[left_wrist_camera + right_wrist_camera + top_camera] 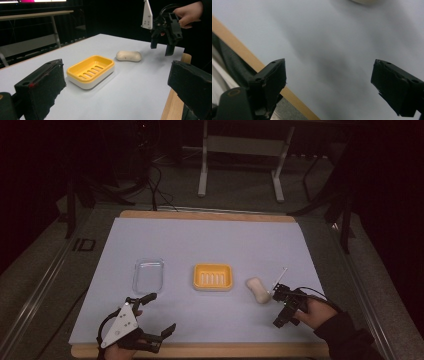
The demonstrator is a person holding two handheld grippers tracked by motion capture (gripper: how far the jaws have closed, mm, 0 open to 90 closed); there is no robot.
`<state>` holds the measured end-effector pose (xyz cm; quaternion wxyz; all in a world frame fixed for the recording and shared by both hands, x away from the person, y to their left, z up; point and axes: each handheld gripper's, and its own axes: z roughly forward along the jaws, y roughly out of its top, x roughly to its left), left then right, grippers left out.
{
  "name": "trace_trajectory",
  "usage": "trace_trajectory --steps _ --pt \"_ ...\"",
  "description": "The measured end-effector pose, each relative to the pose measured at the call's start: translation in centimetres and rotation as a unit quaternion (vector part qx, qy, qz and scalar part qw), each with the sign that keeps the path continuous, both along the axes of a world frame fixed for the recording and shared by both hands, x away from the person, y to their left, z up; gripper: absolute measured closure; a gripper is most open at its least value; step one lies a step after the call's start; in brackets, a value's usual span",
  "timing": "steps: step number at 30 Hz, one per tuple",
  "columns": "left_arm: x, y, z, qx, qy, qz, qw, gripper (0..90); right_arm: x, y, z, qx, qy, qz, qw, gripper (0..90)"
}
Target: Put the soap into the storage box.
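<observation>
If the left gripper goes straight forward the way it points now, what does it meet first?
Most likely the yellow soap dish, which lies ahead between the open jaws of the left gripper. The soap bar lies beyond it.

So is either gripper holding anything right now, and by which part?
Nothing is held. The left gripper and right gripper are both open and empty; the soap lies free.

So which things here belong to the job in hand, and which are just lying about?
In the job:
- soap bar, nearest the open right gripper
- yellow soap dish, beside the soap

Lying about:
- clear lid, near the open left gripper
- table stand behind the table
</observation>
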<state>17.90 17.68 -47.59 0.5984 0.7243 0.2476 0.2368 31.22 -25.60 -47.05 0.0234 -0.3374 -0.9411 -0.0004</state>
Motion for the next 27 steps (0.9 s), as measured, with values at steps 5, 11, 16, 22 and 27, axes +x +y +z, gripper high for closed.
trace_trajectory --steps 5,11,16,22,27 --pt "0.0 0.0 0.0 0.0 0.0 0.0 1.0 1.2 0.8 0.4 0.1 -0.009 0.005 -0.015 0.9998 14.2" --pt "0.1 0.0 -0.1 0.009 0.002 0.008 0.9999 1.2 1.4 1.1 -0.4 -0.029 0.012 -0.004 0.9995 15.2" --pt "0.1 0.1 0.0 0.01 0.0 0.012 0.9999 1.2 1.9 1.9 -0.7 -0.023 0.013 -0.016 0.9995 14.7" --pt "0.0 0.1 0.0 0.008 0.0 0.012 0.9999 1.2 2.4 2.8 -0.8 -0.011 0.021 -0.04 0.9989 13.2" --pt "0.1 0.1 0.0 0.008 0.001 0.012 0.9999 1.2 3.0 3.3 -0.7 0.003 0.03 -0.057 0.9979 12.9"
